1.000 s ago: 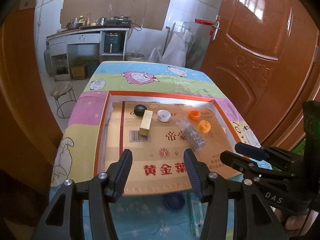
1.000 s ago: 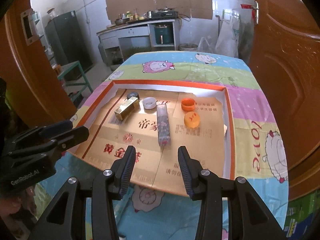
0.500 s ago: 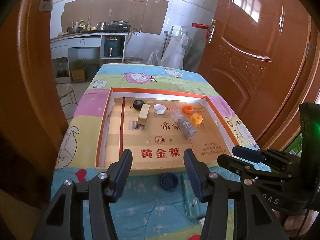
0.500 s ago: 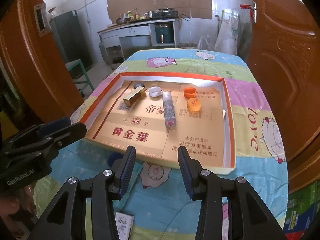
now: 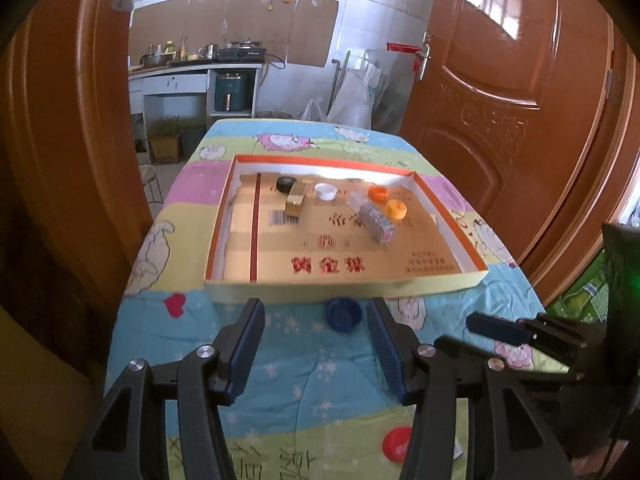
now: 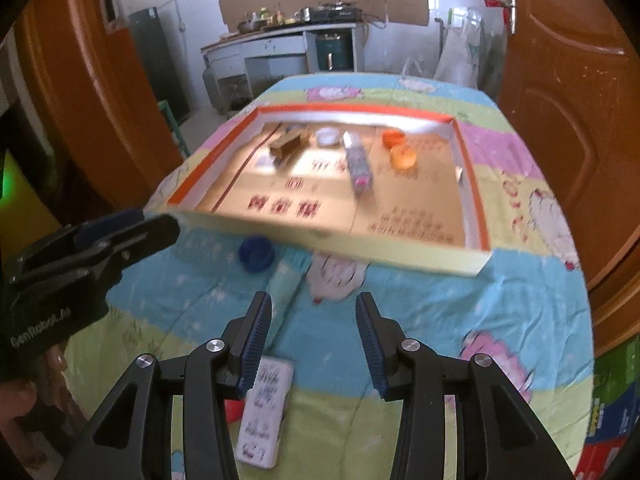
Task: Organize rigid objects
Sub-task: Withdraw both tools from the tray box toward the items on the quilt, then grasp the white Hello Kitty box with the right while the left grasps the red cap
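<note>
A: Start with the blue cap (image 5: 345, 313) — it sits on the blanket (image 5: 304, 376) just outside the near wall of the cardboard tray (image 5: 436, 283), not in it

B: And the flat white packet (image 6: 263, 412) lies nearer the person, under the inner finger of the right gripper (image 6: 311, 340), with a red cap (image 5: 397, 443) beside it

A: Inside the tray it's busier: a black cap (image 5: 286, 184), a gold block (image 5: 295, 202), a white cap (image 5: 325, 191), a clear packet (image 5: 374, 222) and two orange caps (image 5: 395, 208) along the far half

B: So I'd call this mid-task, the sorted pieces boxed, three stragglers left out on the blanket

A: Both claws empty?

B: Both. The left gripper (image 5: 316, 344) has its jaws parted with nothing between them, hanging over the blanket with the blue cap just ahead, close to its right finger. The right one stands parted too, pads touching nothing

A: Looks like a choosing-the-next-piece moment

B: My guess: the blue cap for the left claw. It's low and round, so the fingers need to drop either side of its rim and pinch squarely, then lift it over the tray's wall

A: The white packet is thin and flat; that one could be awkward to get under
</note>
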A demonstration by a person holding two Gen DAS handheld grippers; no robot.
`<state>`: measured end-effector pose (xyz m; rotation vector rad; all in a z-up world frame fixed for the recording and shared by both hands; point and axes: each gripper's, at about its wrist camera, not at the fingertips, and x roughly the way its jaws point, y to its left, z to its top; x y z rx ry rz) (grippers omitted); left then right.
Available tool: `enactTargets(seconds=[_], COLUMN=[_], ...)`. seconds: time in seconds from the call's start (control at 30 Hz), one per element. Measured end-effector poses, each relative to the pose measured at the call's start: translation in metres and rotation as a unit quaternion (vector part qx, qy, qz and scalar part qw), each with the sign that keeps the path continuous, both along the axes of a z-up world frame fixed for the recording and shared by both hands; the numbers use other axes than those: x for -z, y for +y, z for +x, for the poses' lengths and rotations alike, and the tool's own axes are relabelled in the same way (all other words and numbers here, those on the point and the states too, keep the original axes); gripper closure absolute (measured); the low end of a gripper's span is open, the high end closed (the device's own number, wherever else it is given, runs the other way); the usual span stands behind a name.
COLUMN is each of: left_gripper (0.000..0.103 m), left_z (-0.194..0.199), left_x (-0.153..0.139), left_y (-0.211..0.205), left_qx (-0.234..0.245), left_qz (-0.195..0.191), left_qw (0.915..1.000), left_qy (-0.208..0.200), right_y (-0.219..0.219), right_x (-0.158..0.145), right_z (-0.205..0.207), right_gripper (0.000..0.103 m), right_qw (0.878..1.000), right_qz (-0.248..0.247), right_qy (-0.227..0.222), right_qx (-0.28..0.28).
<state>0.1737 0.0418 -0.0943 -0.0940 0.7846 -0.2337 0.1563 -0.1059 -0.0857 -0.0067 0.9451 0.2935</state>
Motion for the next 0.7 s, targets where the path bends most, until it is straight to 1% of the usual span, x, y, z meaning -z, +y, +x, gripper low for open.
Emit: enactTargets(seconds=[0.17, 0.37, 0.57, 0.63, 0.7], left_gripper=[0.05, 0.05, 0.05, 0.05, 0.05], left_z=[-0.009, -0.018, -0.025, -0.027, -0.029], left_x=[0.007, 0.012, 0.016, 0.018, 0.019], left_y=[0.004, 0.008, 0.007, 0.006, 0.003], left_qx=[0.001, 0.002, 0.007, 0.011, 0.015], left_qz=[-0.001, -0.005, -0.006, -0.008, -0.007], left_qw=[1.0, 0.9999, 0.9999, 0.9999, 0.9998], left_qy=[0.006, 0.01, 0.011, 0.011, 0.012], right_y=[0.014, 0.021, 0.027, 0.027, 0.029], right_x=[0.018, 0.029, 0.035, 0.037, 0.039], right_z=[-0.019, -0.03, -0.041, -0.044, -0.052], right_gripper=[0.058, 0.058, 0.058, 0.058, 0.06], right_qw=[1.0, 0.999, 0.998, 0.998, 0.998], right_qz=[-0.011, -0.019, -0.057, -0.056, -0.067], right_qy=[0.015, 0.023, 0.015, 0.021, 0.013], right_qx=[-0.012, -0.018, -0.014, -0.015, -0.017])
